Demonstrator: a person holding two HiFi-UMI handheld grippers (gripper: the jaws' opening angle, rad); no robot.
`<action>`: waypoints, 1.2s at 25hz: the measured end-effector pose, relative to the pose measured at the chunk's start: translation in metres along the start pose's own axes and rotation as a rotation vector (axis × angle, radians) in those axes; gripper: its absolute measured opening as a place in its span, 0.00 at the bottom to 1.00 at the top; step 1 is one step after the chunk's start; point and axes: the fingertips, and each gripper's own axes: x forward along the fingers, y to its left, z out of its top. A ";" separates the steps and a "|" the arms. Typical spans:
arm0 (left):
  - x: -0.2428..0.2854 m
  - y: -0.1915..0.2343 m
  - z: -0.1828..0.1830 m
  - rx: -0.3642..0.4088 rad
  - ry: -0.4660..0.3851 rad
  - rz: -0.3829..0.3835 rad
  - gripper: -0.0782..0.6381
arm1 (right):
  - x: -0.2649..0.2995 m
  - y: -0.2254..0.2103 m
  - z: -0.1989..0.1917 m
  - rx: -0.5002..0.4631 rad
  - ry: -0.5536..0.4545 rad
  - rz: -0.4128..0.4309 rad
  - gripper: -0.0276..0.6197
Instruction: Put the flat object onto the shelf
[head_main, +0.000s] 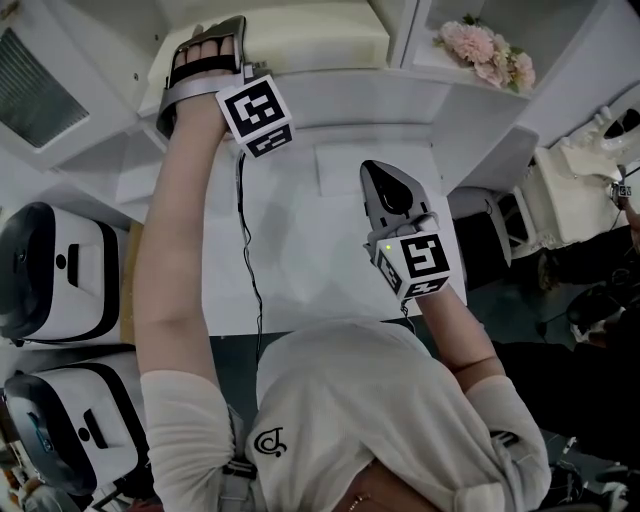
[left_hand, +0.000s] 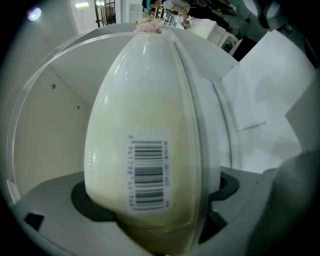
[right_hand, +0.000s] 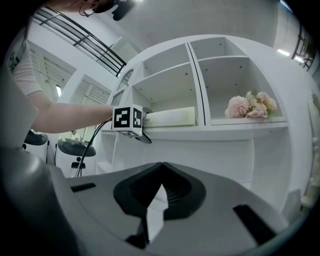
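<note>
Cream barcoded flat box (left_hand: 145, 125) lies in a compartment of the white shelf (right_hand: 220, 132), between the spread, released jaws of the left hand-held gripper (left_hand: 155, 196). Right hand-held gripper (right_hand: 160, 175), clenched and empty, is held before the shelf. Pink flowers (right_hand: 250, 106) sit in the shelf compartment on the right.

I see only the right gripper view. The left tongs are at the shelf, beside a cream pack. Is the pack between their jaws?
Observer: Yes, the left gripper view shows the cream pack between the wide-open jaws of the left tongs.
Operator: Does it carry a label?
Observer: Yes, a barcode label on its broad face.
Operator: What lies below my right tongs?
Observer: A white table, as the head view shows.
</note>
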 end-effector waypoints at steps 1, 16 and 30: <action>0.000 0.001 0.000 -0.001 0.001 0.007 0.82 | 0.002 -0.001 -0.001 0.001 0.002 0.000 0.05; -0.016 0.008 -0.002 0.030 -0.044 0.038 0.84 | 0.001 0.017 0.011 -0.022 -0.019 0.021 0.05; -0.096 0.037 -0.030 -0.064 -0.075 0.137 0.84 | -0.034 0.053 0.023 -0.045 -0.031 0.020 0.05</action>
